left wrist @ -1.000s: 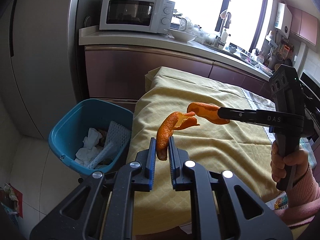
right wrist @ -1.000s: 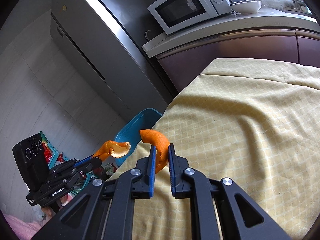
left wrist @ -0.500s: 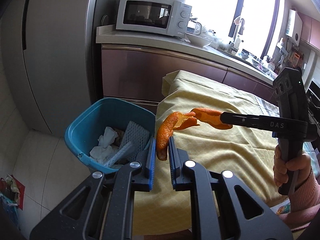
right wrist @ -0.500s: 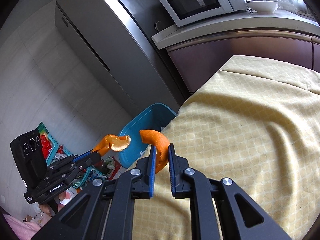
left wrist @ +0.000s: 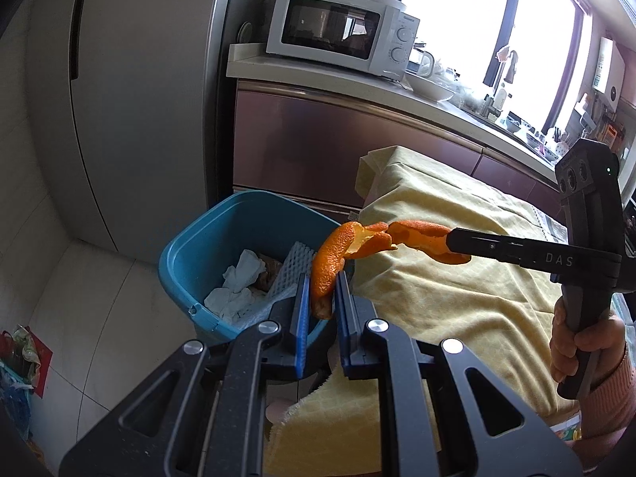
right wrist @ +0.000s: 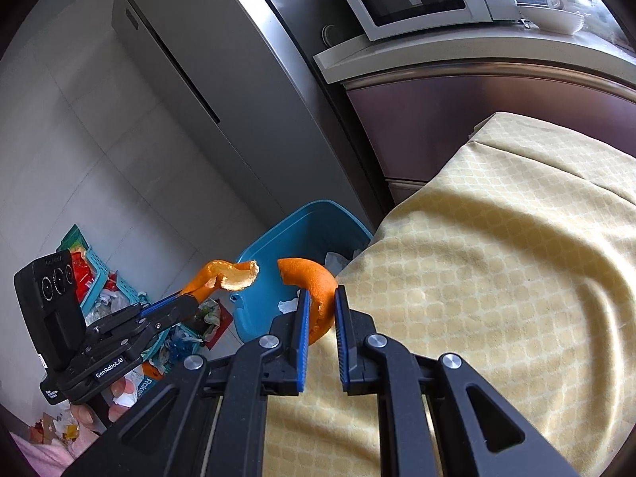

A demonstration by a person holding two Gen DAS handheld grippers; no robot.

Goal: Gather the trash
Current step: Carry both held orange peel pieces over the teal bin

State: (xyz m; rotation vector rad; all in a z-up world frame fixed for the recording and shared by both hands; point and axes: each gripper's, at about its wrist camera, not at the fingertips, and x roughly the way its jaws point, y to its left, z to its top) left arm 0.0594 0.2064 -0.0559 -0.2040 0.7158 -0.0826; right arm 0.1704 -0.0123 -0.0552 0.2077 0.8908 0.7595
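Left gripper (left wrist: 321,306) clamped on an orange peel (left wrist: 328,266), right gripper (right wrist: 320,312) clamped on another peel (right wrist: 314,284), both beside the blue bin (left wrist: 238,218). Bin's near rim hidden by fingers; its contents partly covered.

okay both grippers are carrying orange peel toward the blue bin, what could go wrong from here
1. The left gripper pinches only the lower end of its orange peel; the long curled part overhangs and could slip or tear loose.
2. The right gripper's peel seems to hang over the yellow tablecloth edge, not the blue bin; released now, it might land on the cloth or the floor.
3. The two peels almost touch in the left wrist view, so one could knock the other free.
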